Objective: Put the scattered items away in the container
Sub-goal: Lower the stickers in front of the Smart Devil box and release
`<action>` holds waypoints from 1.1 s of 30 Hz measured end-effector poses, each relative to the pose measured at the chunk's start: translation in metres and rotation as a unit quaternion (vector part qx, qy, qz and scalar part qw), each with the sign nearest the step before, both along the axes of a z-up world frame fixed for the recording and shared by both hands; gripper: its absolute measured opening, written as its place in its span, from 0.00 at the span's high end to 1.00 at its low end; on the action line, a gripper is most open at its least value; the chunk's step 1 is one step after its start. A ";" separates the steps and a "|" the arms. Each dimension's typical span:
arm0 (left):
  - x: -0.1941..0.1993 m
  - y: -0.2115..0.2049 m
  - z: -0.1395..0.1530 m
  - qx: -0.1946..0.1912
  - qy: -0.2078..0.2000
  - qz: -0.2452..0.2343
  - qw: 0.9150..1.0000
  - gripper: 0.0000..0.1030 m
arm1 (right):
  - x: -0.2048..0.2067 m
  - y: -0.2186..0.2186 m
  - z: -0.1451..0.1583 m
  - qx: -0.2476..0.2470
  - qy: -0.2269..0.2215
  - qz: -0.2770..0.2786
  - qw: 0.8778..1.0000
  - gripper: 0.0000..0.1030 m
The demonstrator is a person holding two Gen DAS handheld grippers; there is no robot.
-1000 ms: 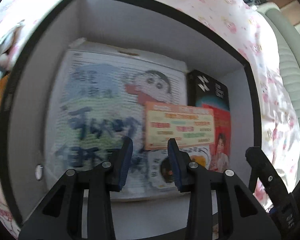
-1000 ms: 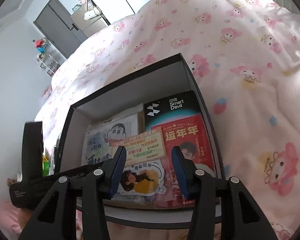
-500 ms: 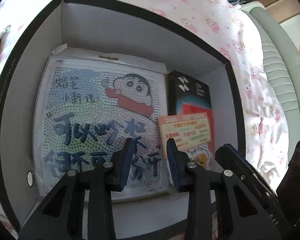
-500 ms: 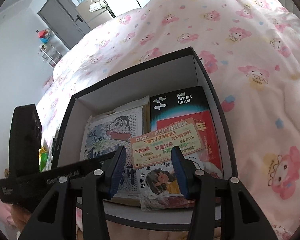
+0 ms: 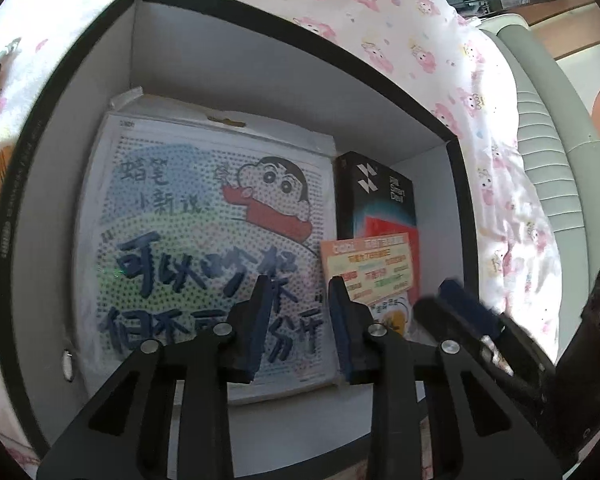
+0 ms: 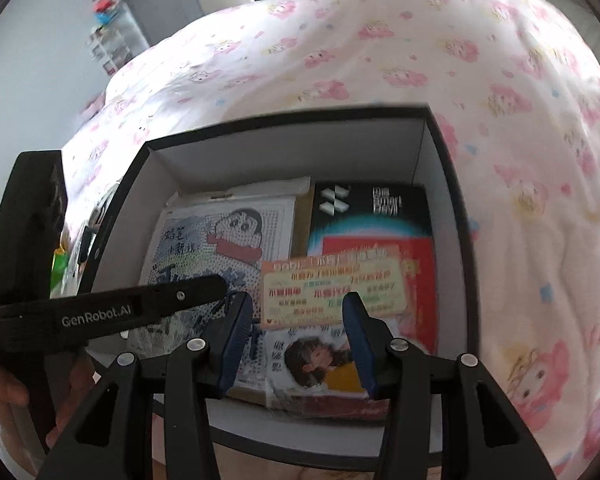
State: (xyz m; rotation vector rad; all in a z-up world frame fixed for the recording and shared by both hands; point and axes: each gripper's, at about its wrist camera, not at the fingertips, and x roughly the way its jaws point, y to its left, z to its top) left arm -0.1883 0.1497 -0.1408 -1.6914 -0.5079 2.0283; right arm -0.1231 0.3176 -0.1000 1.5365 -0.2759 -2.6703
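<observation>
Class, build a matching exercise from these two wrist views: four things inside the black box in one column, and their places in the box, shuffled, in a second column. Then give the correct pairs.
Things
1. cartoon bead board
2. black Smart Devil box
3. orange card
4. girl sticker pack

Places (right wrist view)
A. far right of the box
B. left half, the largest item
C. nearest the front wall, right of the bead board
D. lying across the red print

Pairs: 1-B, 2-A, 3-D, 4-C
</observation>
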 end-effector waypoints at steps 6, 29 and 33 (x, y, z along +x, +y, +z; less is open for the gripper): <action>-0.001 0.032 -0.015 0.011 -0.031 -0.017 0.999 0.73 | -0.003 0.011 -0.019 0.006 -0.031 -0.027 0.999 0.58; -0.051 0.038 -0.014 -0.009 -0.039 -0.012 0.999 0.81 | -0.044 0.025 -0.020 0.024 -0.092 0.052 0.994 0.65; -0.056 0.052 -0.012 -0.019 -0.033 -0.025 0.999 0.81 | -0.036 0.018 -0.020 0.044 -0.095 0.050 0.993 0.65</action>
